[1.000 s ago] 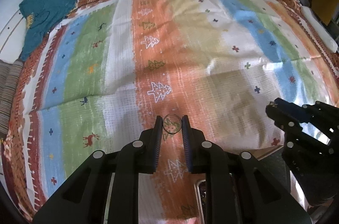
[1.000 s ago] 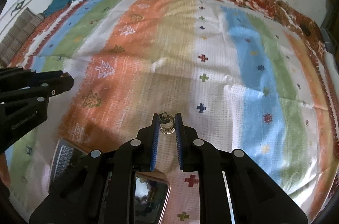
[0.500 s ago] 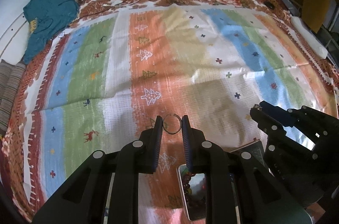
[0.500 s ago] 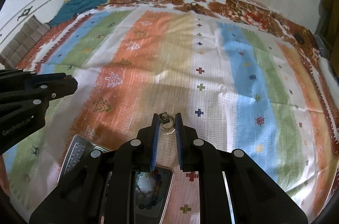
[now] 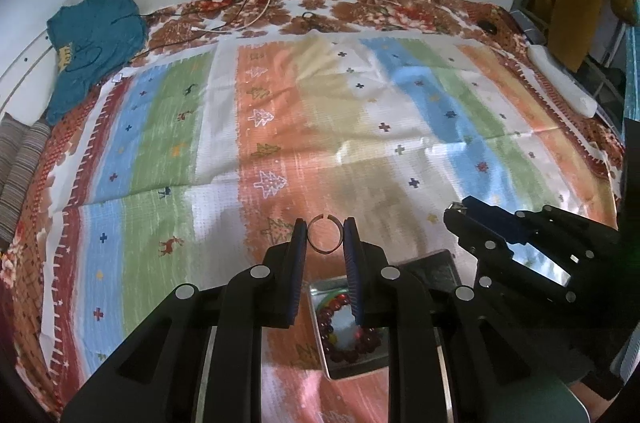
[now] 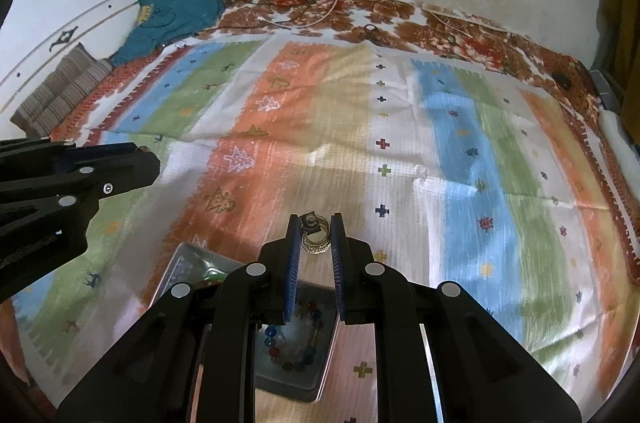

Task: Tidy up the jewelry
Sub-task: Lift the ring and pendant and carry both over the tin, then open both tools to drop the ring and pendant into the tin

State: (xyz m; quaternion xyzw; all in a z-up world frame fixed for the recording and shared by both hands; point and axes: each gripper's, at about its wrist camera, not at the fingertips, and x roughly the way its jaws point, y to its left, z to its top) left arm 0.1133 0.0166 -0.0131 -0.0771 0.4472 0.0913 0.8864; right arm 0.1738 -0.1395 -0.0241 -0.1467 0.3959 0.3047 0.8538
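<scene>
Striped cloth (image 5: 360,127) is spread across the bed, wide and bare up to the far wall. Seen from the left wrist, one thin open ring (image 5: 325,234) is clamped between the narrowed fingers of the left hand-held gripper (image 5: 325,237), above one tin (image 5: 352,335) of red beads.

From the right wrist, one ornate ring (image 6: 315,235) is pinched in the right hand-held gripper (image 6: 316,237), over a second tin (image 6: 296,347) near the cloth's near edge.
</scene>
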